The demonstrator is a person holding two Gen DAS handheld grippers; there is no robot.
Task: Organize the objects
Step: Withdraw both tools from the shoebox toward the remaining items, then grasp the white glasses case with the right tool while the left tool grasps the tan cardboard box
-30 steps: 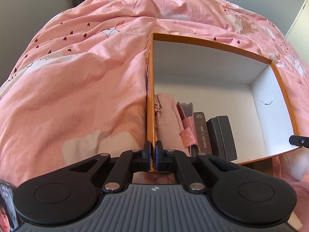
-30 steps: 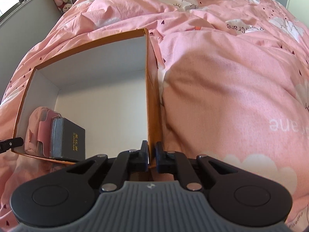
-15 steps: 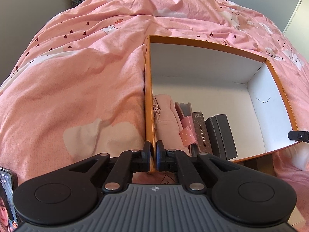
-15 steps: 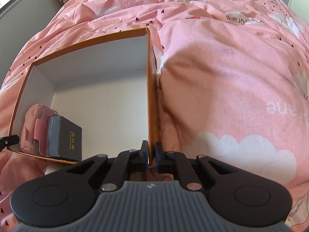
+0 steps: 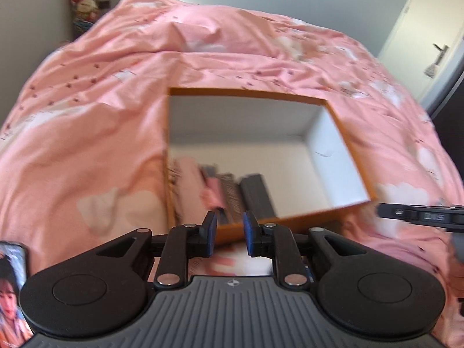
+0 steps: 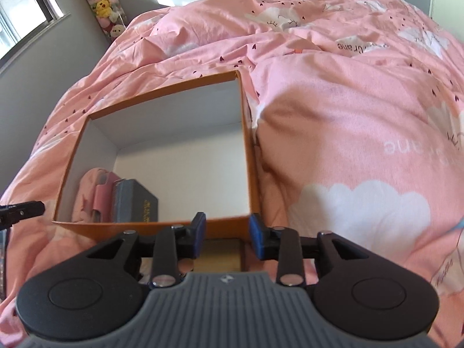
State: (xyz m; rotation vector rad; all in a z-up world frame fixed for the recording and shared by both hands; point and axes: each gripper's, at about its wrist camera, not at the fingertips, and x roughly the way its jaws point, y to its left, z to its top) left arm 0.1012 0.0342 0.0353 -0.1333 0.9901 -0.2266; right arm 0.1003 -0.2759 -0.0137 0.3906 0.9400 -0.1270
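Left gripper point(image 5: 229, 233): jaws parted, empty, just short of the near wall. Right gripper point(image 6: 227, 239): jaws parted, empty, at the near right corner. Orange box point(image 6: 243, 133): directly ahead on pink duvet point(image 6: 348, 150). Upright books and pouch point(image 5: 229, 191): left near corner, spines running away; left gripper nearer.

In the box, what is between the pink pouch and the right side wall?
In the right wrist view: next to the pink pouch stand a pink case and a dark book; beyond them bare white floor reaches the orange box wall.
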